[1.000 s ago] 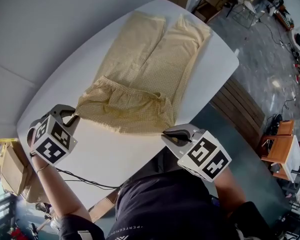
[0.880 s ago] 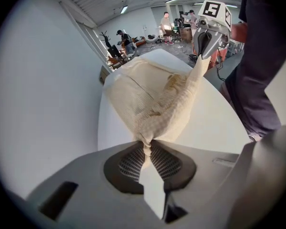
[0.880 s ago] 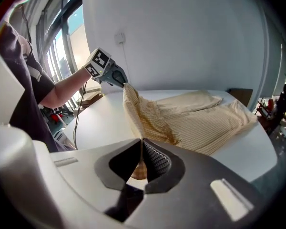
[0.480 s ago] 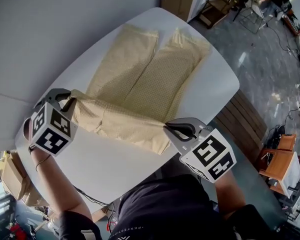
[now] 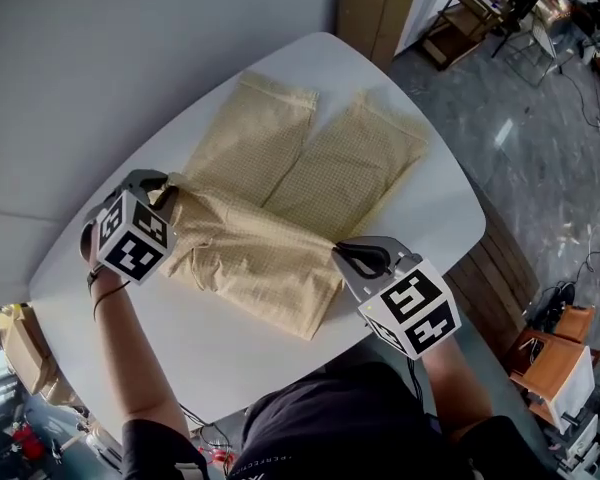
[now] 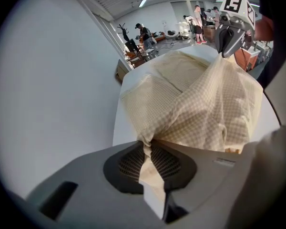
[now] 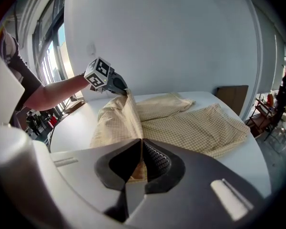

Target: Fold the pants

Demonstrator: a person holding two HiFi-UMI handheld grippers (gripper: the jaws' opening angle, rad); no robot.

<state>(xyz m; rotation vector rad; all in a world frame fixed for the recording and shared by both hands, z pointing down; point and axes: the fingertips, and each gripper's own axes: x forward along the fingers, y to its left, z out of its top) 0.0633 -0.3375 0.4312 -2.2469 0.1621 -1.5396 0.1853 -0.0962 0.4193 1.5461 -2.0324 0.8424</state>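
Observation:
Pale yellow checked pants (image 5: 270, 198) lie on a white oval table (image 5: 420, 233), with the leg ends (image 5: 380, 133) pointing to the far edge. The waist end (image 5: 255, 263) is doubled over the upper legs. My left gripper (image 5: 168, 190) is shut on the waist's left corner, and in the left gripper view the cloth (image 6: 205, 99) runs pinched between its pads (image 6: 167, 163). At the right corner my right gripper (image 5: 340, 256) is shut on the fabric edge, which is squeezed between its pads (image 7: 155, 159) in the right gripper view. The stretch of cloth between the two hangs taut and slightly raised.
A grey wall runs along the table's far left side. A wooden panel (image 5: 372, 8) and a low shelf (image 5: 460, 23) stand beyond the far end. An orange chair (image 5: 555, 353) is at lower right and a cardboard box (image 5: 15, 338) at lower left. People (image 6: 144, 32) stand far off.
Both grippers have carried the waist end away from the near table edge and over the legs. The bunched waistband is now stretched out between them.

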